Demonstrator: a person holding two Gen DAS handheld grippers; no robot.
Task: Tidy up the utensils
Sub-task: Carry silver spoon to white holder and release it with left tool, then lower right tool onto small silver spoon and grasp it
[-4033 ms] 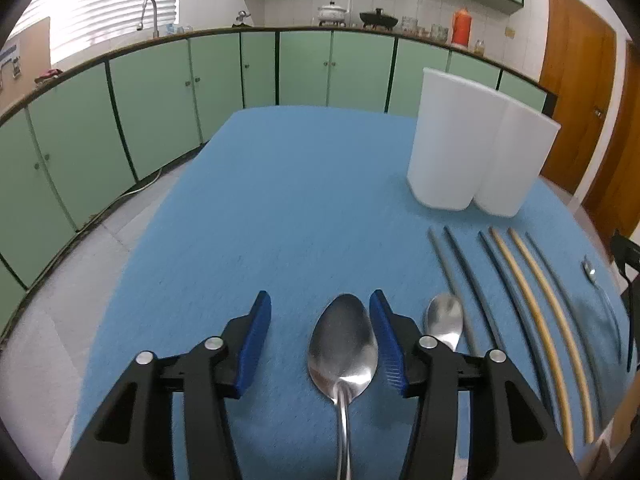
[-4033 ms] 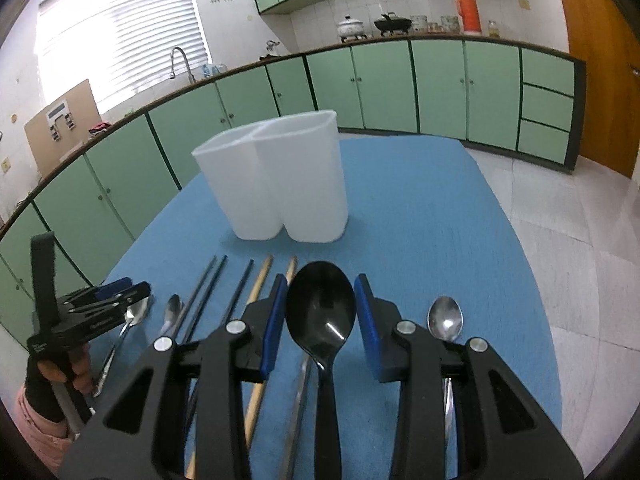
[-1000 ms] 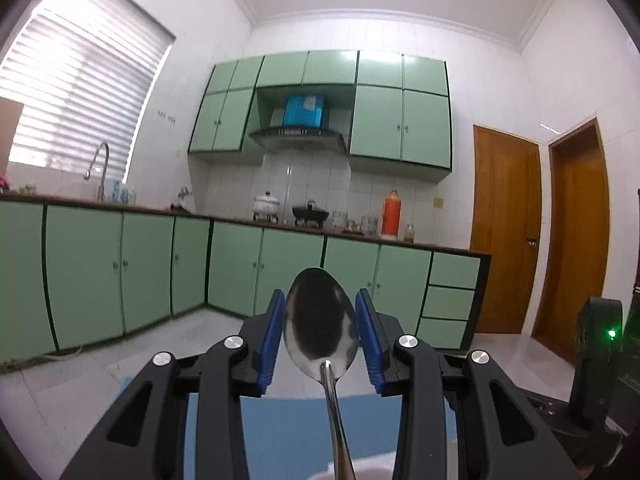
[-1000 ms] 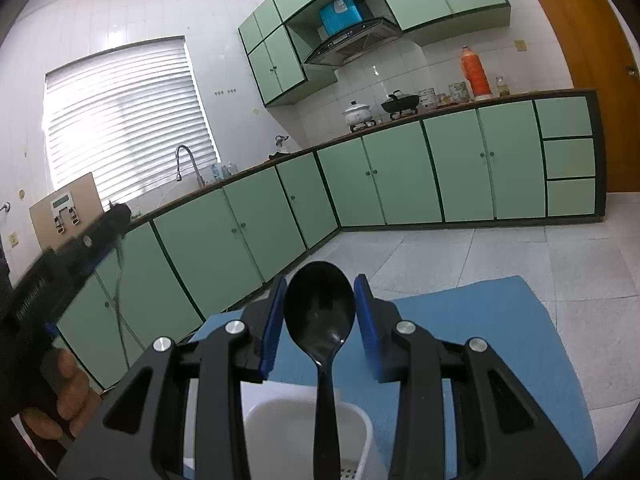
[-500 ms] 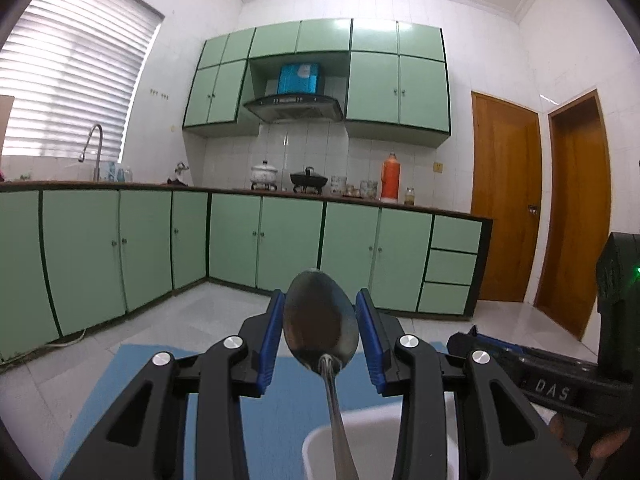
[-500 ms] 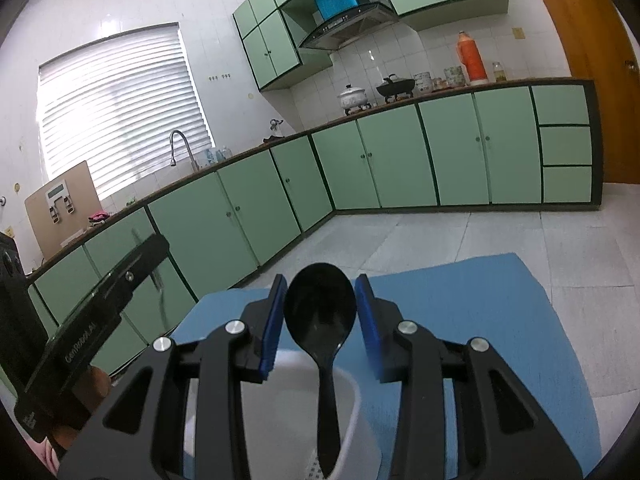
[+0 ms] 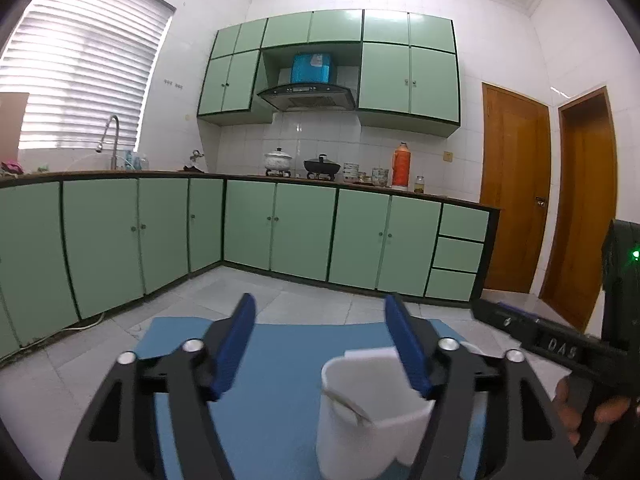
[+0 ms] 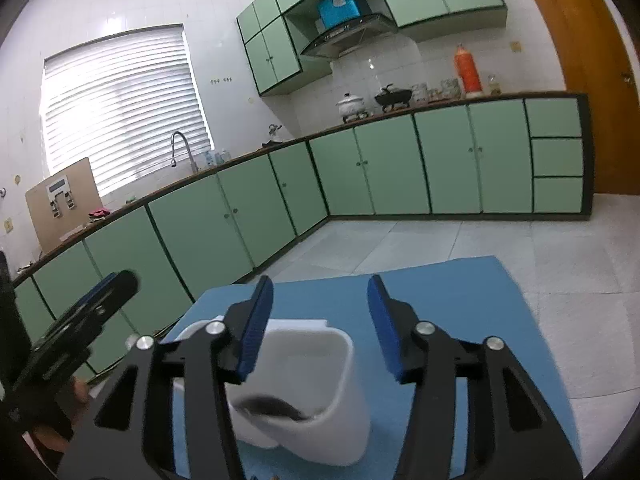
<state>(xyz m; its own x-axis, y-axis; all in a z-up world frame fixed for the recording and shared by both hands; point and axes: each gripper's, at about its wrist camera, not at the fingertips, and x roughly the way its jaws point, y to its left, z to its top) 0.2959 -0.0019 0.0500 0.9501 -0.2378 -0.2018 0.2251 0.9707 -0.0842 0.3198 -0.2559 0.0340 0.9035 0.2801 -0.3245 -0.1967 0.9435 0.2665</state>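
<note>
Our left claw [image 7: 318, 354] hangs over the white holder [image 7: 372, 420] on the blue-covered bench [image 7: 280, 420], its jaws opening with nothing between them; the silver spoon [image 7: 348, 404] lies blurred inside the near compartment. Our right claw [image 8: 320, 328] is also opening and empty (blue pads well apart), above the holder's other compartment, where the black spoon [image 8: 272, 405] leans against the wall.

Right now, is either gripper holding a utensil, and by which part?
Nothing is held. The left gripper and right gripper are both opening with nothing between their pads; a blurred metal spoon and black spoon sit in the white holder.
</note>
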